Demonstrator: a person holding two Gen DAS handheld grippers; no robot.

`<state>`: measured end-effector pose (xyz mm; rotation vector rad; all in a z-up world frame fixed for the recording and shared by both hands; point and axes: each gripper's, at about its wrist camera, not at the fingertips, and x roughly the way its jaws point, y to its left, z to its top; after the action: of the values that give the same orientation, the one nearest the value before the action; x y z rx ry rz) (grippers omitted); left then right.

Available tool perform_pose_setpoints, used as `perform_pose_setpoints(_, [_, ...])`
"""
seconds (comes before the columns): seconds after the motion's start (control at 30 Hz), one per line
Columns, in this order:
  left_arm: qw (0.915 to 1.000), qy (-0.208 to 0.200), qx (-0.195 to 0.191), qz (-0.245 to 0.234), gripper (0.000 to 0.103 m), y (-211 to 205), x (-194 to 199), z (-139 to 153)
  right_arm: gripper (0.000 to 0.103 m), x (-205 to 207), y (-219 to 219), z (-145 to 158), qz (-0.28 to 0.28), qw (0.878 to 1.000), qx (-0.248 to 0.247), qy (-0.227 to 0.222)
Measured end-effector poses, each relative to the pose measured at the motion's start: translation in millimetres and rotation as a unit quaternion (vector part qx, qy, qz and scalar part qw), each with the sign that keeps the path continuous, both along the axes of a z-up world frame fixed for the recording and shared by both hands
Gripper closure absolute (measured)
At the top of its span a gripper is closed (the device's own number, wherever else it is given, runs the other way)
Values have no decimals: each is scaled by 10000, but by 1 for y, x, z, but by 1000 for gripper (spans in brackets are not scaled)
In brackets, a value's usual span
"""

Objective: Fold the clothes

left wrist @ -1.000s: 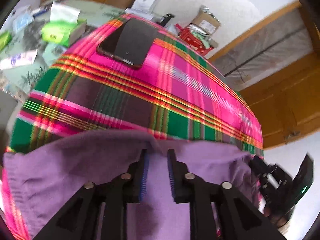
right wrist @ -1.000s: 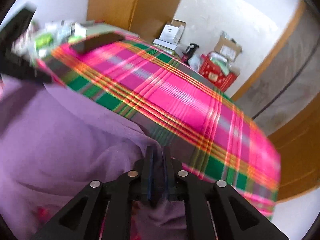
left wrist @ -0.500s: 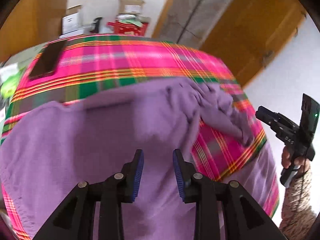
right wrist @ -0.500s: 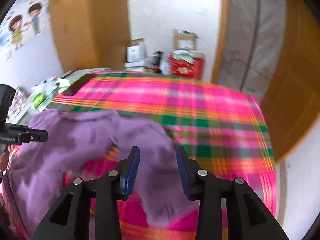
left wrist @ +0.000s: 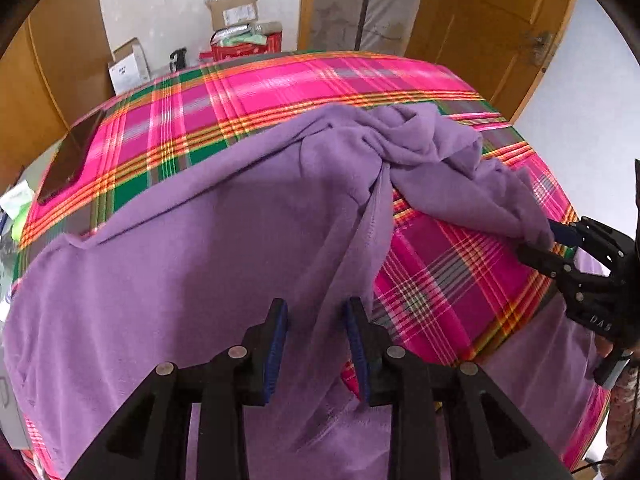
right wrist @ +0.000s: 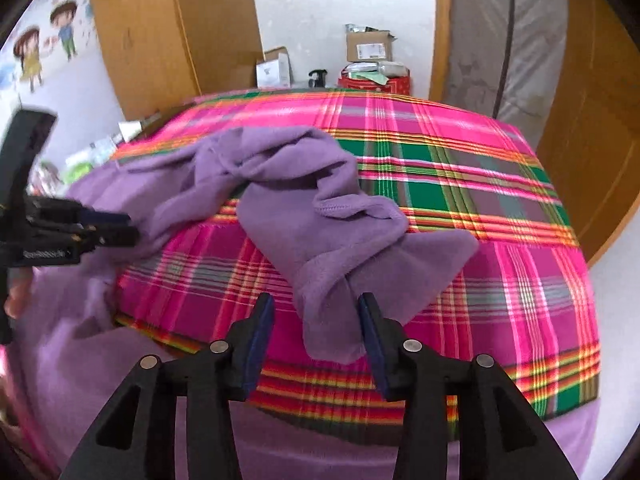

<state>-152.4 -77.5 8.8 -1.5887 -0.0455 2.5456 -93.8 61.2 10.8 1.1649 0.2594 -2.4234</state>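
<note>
A purple fleece garment [left wrist: 200,260] is spread over the near part of a pink and green plaid tablecloth [left wrist: 300,88]. Its body hangs over the front edge. My left gripper [left wrist: 316,308] hovers open over a long fold of the body, pads clear of the cloth. One bunched sleeve [right wrist: 320,232] lies across the plaid [right wrist: 460,152]. Its end rests between the jaws of my right gripper [right wrist: 316,300], which are opening and do not press on it. The right gripper [left wrist: 560,240] also shows at the sleeve end in the left wrist view. The left gripper [right wrist: 120,228] shows at the left in the right wrist view.
A dark phone [left wrist: 68,156] lies on the far left corner of the table. Cardboard boxes [left wrist: 128,66] and a red box [left wrist: 244,44] stand against the back wall. Wooden doors [left wrist: 500,20] are behind on the right. Clutter [right wrist: 92,156] sits on a side table.
Both grippers have opened; the right one was shut on the purple cloth and has let it go. Both views have swung round, and the sleeve now lies across the plaid.
</note>
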Motion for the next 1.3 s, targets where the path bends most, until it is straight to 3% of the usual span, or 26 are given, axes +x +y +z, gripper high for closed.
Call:
perform_pose_setpoints(0.1, [10000,-52,54,65,72,0,-5,-2,62,-3,-6,-5,14,9997,239,86])
perform_pose_setpoints(0.17, [9999,-51,119,26,73,0,-5,-3,77,-5,-5,-6,-7,9990,403,170])
perform_pose_setpoints(0.23, [9998,-69,169,26,75,0,-5,-4,85,-7,-1,-2,1,9989,412,216])
perform_pose_setpoints(0.3, [9996,-82,263,35,90,-3,-4,-4,89,-9,5,3,-11,9986,446,286])
perform_pose_setpoints(0.6, [9982,120,573,133,95,-19,11,19,91,-26,45,27,-562,9889,1042,899])
perform_pose_setpoints(1.17, [9962,165,854,41,95,-20,17,31,91,-92,126,30,-1465,9796,1259,559])
perform_pose_setpoints(1.3, [9953,82,968,-59,95,-17,18,29,91,-104,131,33,-1682,9708,1527,774])
